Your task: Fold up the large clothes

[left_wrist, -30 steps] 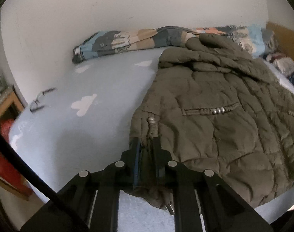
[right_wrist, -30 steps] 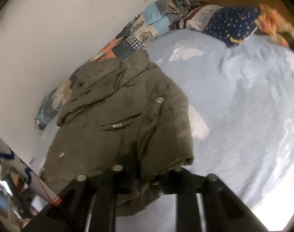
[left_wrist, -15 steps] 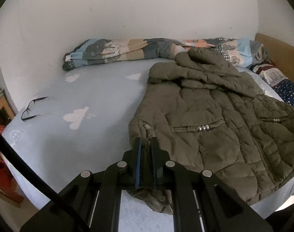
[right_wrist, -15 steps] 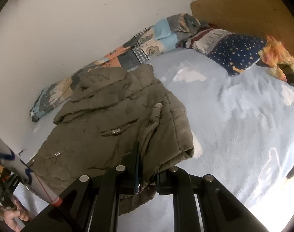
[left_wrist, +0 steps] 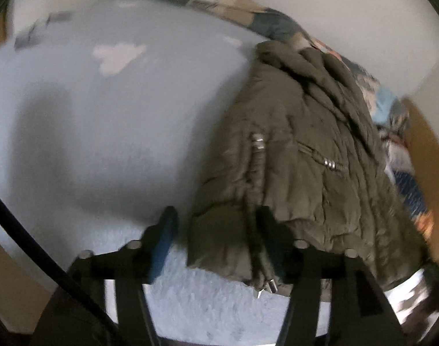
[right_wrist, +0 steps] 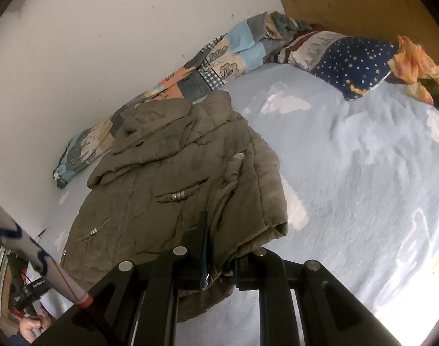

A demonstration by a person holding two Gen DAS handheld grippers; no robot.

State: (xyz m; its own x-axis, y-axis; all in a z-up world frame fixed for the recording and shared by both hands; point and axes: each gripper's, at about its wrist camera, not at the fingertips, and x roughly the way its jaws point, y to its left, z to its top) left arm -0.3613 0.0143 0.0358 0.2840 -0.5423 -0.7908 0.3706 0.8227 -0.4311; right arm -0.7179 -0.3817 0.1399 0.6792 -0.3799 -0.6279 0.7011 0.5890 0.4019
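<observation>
Currently, item: jacket (left_wrist: 300, 155), right of centre on bed (left_wrist: 109, 121). My left gripper (left_wrist: 216, 227) just opened, hem loose between fingers; right gripper (right_wrist: 222, 245) clamps hem. Next: release, regrip for 1 fold.

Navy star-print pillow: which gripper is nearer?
Right. The right gripper is clamped on the olive puffer jacket hem on the pillow's side; the left gripper, jaws just opened, straddles the opposite corner.
</observation>
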